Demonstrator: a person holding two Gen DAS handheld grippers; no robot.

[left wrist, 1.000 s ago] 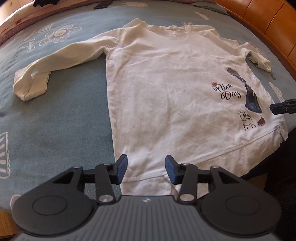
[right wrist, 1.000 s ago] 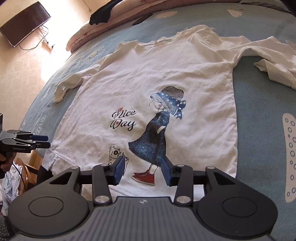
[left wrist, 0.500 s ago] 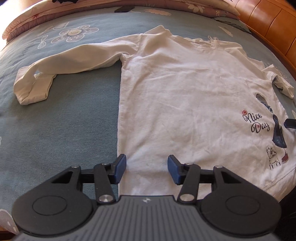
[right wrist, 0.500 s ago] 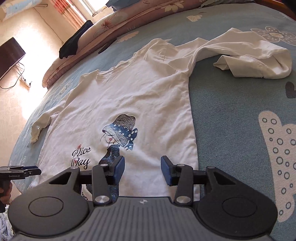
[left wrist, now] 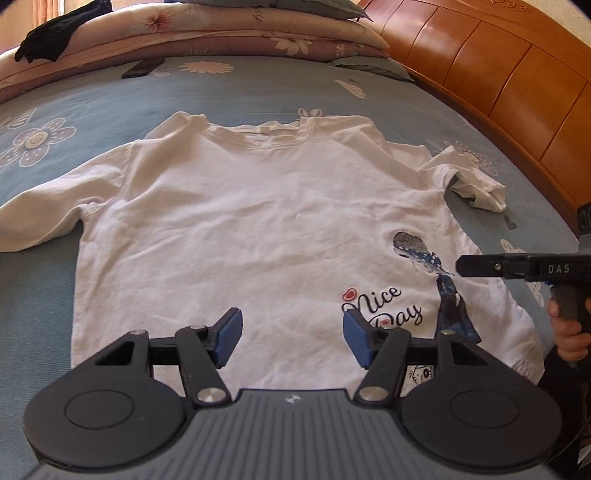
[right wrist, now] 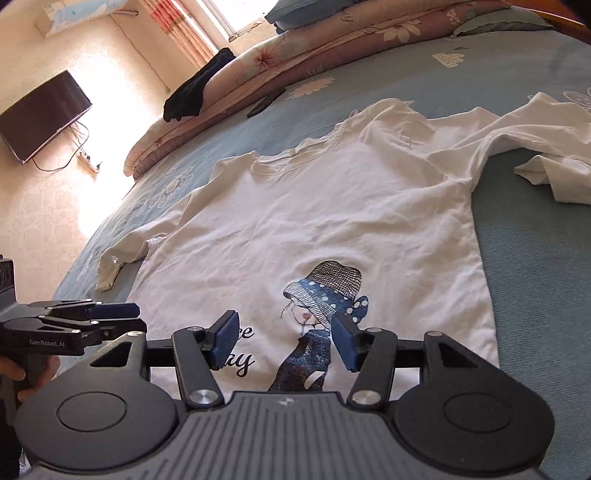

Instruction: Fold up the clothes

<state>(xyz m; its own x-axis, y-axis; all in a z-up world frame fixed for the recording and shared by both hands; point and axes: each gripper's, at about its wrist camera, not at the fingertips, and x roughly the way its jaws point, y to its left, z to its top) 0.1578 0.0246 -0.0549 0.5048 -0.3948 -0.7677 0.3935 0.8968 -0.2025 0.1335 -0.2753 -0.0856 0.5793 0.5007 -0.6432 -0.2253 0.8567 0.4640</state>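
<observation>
A white long-sleeved shirt (left wrist: 258,229) (right wrist: 332,206) lies flat, front up, on the blue bed, with a "Nice Day" print and a girl in a hat near its hem. My left gripper (left wrist: 291,341) hovers over the hem left of the print, its jaws opening with nothing between them. My right gripper (right wrist: 282,343) hangs over the print, jaws opening and empty too. Each gripper shows in the other's view: the right one (left wrist: 517,266) at the right edge, the left one (right wrist: 85,321) at the left edge. The left sleeve (right wrist: 122,258) lies out straight; the right sleeve (left wrist: 476,184) is crumpled.
A stack of folded floral quilts (left wrist: 207,33) with a dark garment (left wrist: 51,40) on it runs along the head of the bed. A phone (left wrist: 142,68) lies on the blue sheet. A wooden bed frame (left wrist: 498,92) borders the right side. A wall TV (right wrist: 40,114) hangs at left.
Both grippers have opened wider. The left one swung from the shirt's left hem corner toward the middle of the hem; the right one shifted back over the print, lower and nearer the left gripper.
</observation>
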